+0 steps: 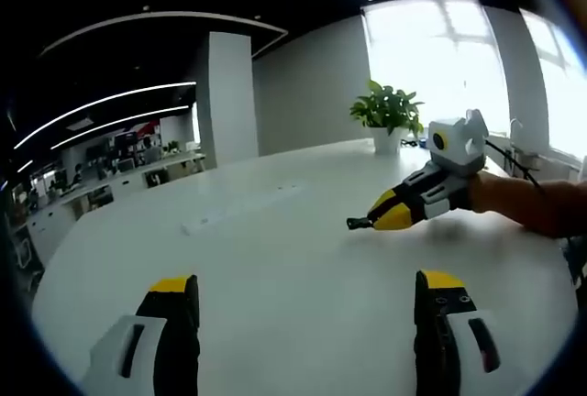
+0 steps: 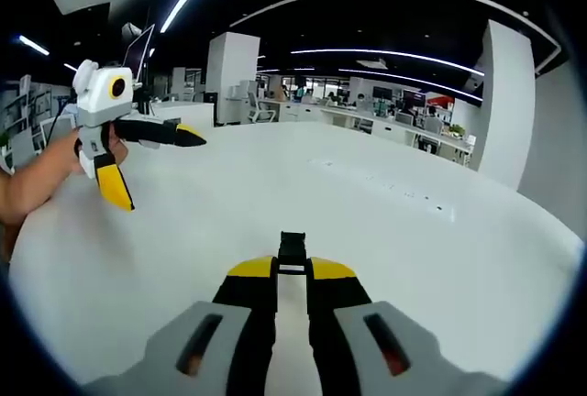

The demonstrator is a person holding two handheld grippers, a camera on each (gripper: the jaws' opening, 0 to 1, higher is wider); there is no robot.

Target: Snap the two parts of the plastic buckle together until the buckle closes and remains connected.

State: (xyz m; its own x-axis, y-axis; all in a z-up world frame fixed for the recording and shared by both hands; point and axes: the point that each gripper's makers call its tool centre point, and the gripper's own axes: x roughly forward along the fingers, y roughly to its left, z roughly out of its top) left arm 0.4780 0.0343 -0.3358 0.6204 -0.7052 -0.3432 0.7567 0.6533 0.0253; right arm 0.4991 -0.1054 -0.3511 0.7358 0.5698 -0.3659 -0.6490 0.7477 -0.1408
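I see a black buckle part (image 2: 293, 251) pinched between my right gripper's (image 2: 292, 272) closed jaws, above the white table (image 2: 385, 258). My left gripper (image 1: 307, 297) hovers spread wide over that table; a potted plant (image 1: 388, 114) stands at its far edge.

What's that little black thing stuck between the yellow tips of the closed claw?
A black plastic buckle part, pinched by the right gripper. Its end sticks out over the white table; the rest is covered by the jaws.
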